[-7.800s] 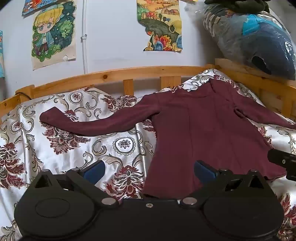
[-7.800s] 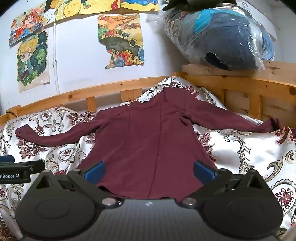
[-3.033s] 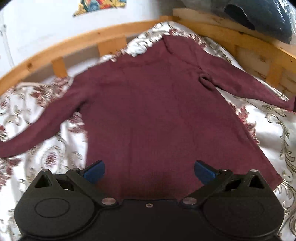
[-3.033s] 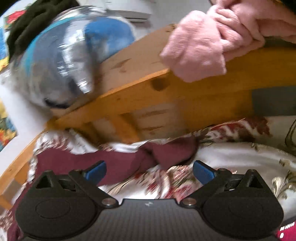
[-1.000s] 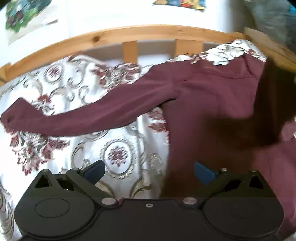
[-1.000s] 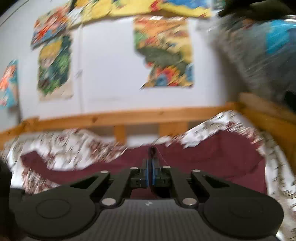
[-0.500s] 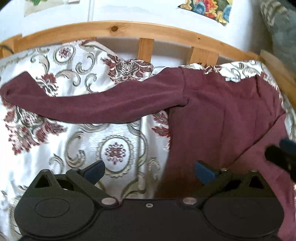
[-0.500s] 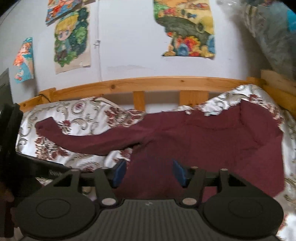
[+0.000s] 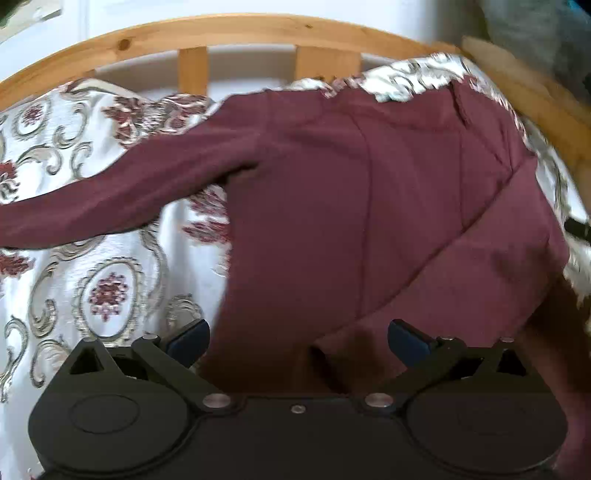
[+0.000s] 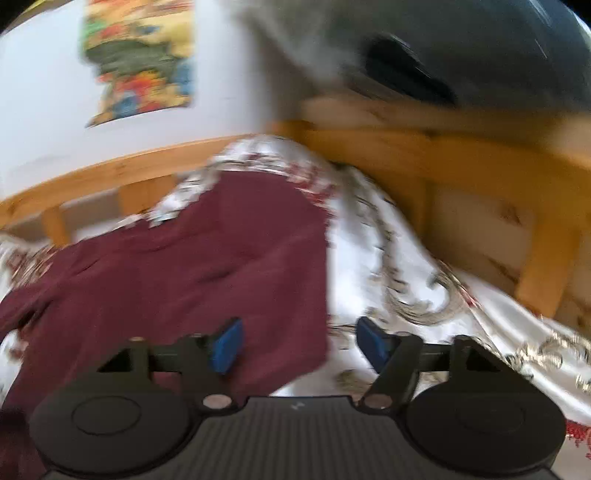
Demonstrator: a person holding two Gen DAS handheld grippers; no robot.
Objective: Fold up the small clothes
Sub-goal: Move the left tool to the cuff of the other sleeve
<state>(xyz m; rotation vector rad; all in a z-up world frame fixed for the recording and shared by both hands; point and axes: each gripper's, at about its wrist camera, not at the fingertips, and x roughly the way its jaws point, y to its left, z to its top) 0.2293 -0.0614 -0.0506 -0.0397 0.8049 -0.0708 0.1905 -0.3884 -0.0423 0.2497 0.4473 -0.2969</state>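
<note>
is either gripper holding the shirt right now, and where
No. The left gripper and right gripper are both open over the shirt, gripping nothing.

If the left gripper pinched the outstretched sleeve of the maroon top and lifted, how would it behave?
Probably floppy: the sleeve lies limp and curved across the bedspread. Likely light, thin fabric, since the maroon top already lies flat where it is folded. It might drag the body along.

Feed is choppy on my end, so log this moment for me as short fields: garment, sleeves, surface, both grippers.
garment: maroon top, lying on the bed
right sleeve: folded across the body
left sleeve: stretched out flat
surface: floral bedspread, wooden bed rail behind
left gripper: open, holding nothing
right gripper: open, over the top's edge
</note>
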